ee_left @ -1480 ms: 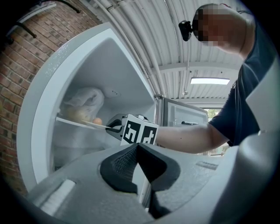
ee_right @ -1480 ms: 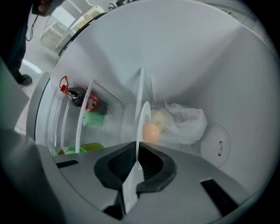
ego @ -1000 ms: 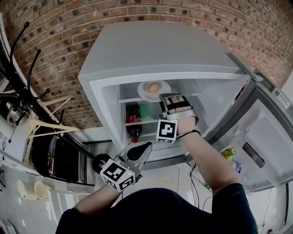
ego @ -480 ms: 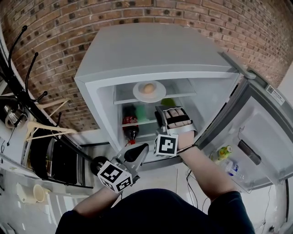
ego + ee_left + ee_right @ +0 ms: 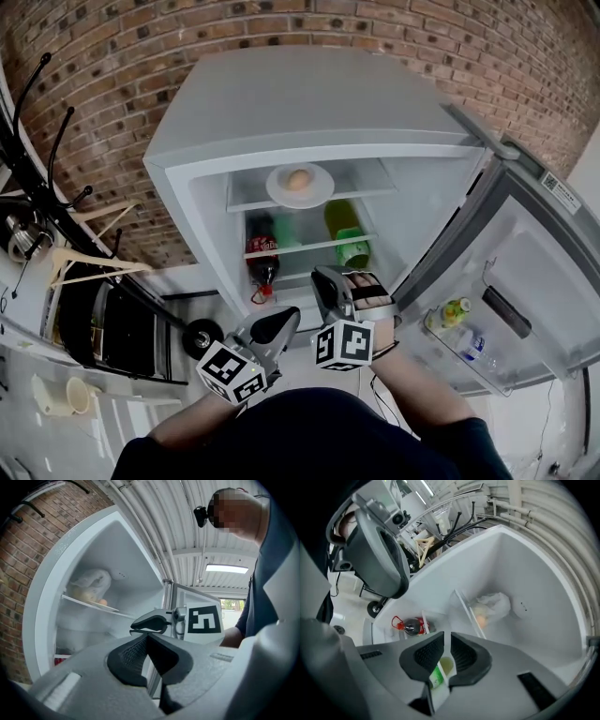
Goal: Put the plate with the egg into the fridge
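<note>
on the top shelf [image 5: 367, 181]: plate [image 5: 278, 192] (with egg [image 5: 298, 178]).

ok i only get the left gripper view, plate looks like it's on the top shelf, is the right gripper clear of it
observer: yes, the head view shows the right gripper outside the fridge, apart from the plate, with the egg centred on it.
operator: anything in its jaws
observer: nothing; in its own view they have just been closing to a narrow gap.
operator: what's below that shelf
observer: a green bottle, right of a dark bottle with a red label.
</note>
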